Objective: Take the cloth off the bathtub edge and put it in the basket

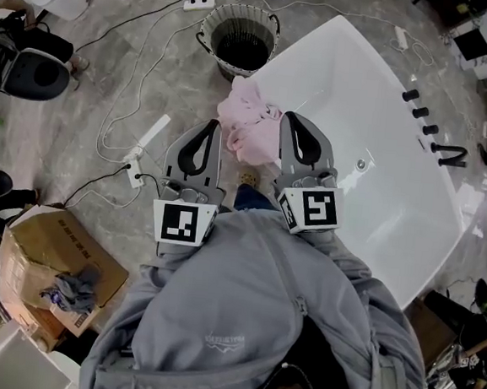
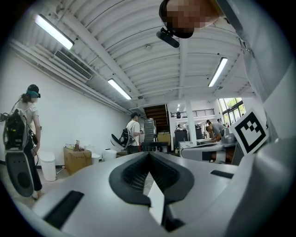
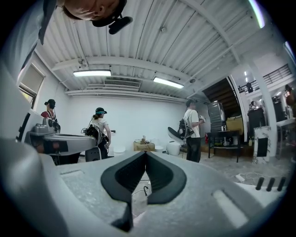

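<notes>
Pink cloth (image 1: 246,122) partly behind right claw (image 1: 294,118)

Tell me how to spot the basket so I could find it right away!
Find the big white bathtub, then go to the corner where the pink cloth hangs over its edge. Just past that corner, on the grey floor, stands the basket: round, pale-rimmed and dark inside, unlike the square brown cardboard box farther off.
</notes>
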